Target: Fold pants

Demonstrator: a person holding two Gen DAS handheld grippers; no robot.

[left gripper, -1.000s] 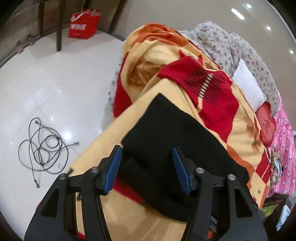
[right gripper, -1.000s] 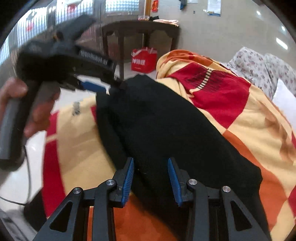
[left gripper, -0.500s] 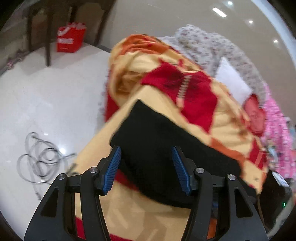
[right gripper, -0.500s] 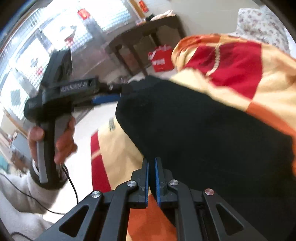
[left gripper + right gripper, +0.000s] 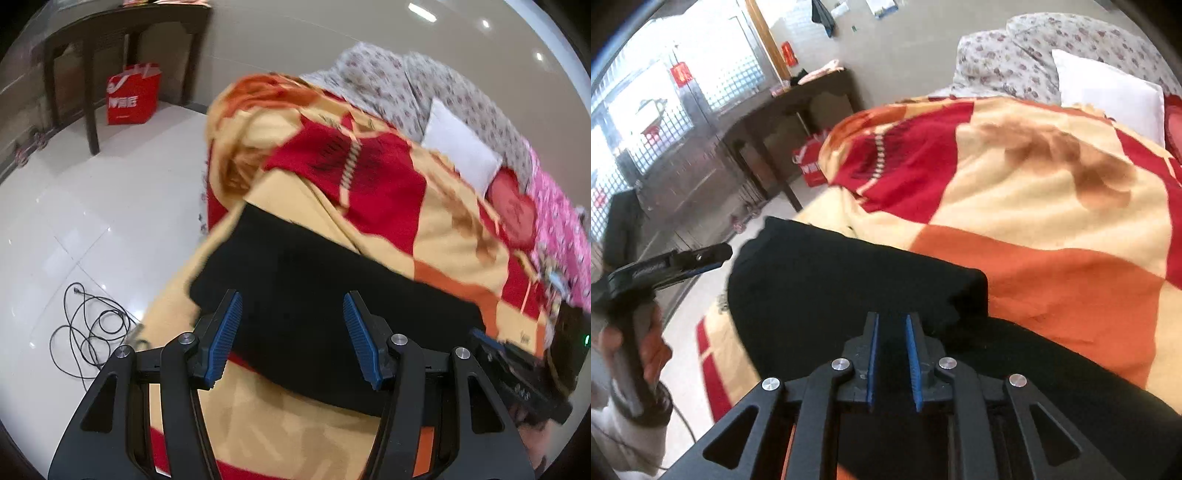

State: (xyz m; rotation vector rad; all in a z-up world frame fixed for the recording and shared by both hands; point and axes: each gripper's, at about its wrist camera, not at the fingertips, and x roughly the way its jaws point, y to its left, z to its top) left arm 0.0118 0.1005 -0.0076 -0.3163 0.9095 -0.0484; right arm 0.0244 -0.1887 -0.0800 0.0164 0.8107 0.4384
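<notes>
Across the blanket (image 5: 454,236), lying crosswise as a folded black slab: pants (image 5: 317,306); left gripper (image 5: 291,332) hovering, fingers spread; right gripper (image 5: 892,362) pinching cloth.

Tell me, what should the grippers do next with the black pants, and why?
Probably lift the right gripper and carry its pinched edge across the black pants. Its fingers look nearly closed on fabric, while the left gripper is wide open, holding nothing, above the pants on the blanket.

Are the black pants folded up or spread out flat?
Folded, at least partly. The pants lie doubled as a thick block on the blanket, and the right claw pinches one dark layer over another. How many folds, I cannot tell.
</notes>
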